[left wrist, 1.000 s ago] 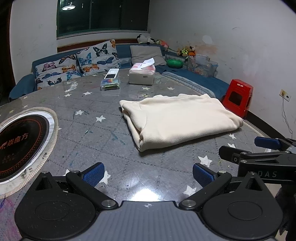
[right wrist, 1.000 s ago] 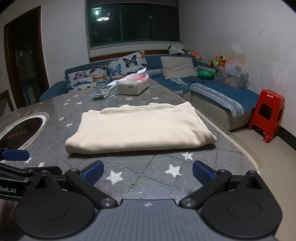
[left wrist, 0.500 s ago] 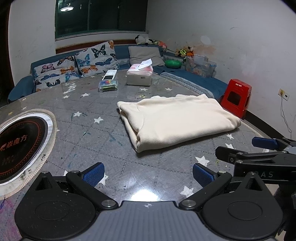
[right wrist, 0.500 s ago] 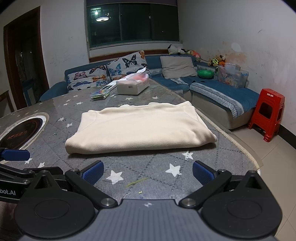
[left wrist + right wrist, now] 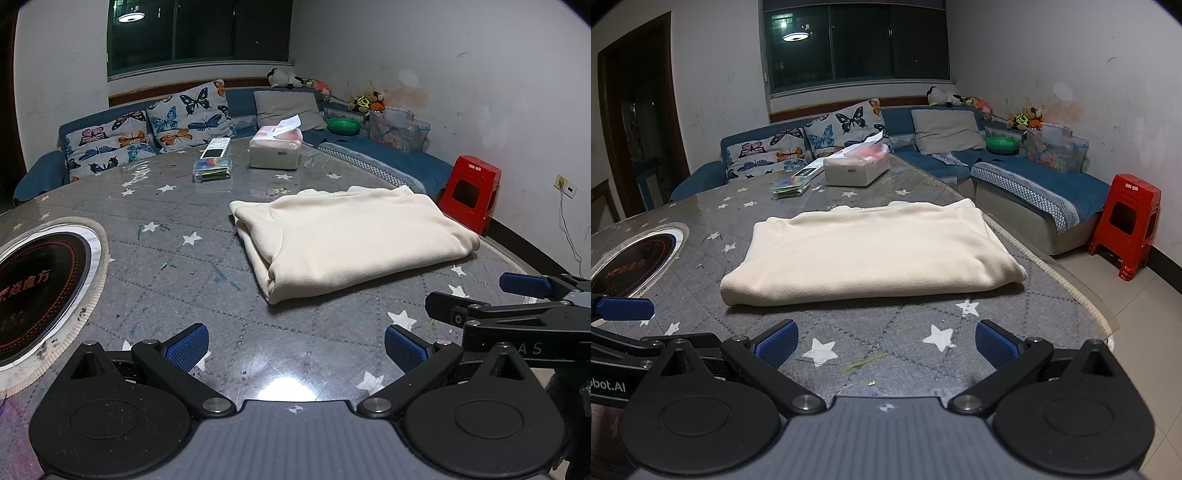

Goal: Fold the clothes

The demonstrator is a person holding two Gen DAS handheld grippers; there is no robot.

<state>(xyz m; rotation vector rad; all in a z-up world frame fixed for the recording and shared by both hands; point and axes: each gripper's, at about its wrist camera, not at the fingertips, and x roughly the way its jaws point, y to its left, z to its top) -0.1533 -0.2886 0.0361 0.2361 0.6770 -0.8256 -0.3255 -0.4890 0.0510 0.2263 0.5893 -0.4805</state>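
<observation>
Lying unchanged on the table (image 5: 110,288), folded flat and slightly farther from both cameras than a second ago, the cream garment (image 5: 351,236), with left gripper (image 5: 295,347) and right gripper (image 5: 884,341) pulled back a little, jaws wide apart, holding nothing.

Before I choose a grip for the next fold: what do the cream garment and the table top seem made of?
The cream garment looks like soft, matte fleece or thick knit: fuzzy surface, rounded bulky folds. The table top seems to be quilted grey star-print cloth under a clear glossy sheet, glass or plastic: it mirrors the lamp.
</observation>
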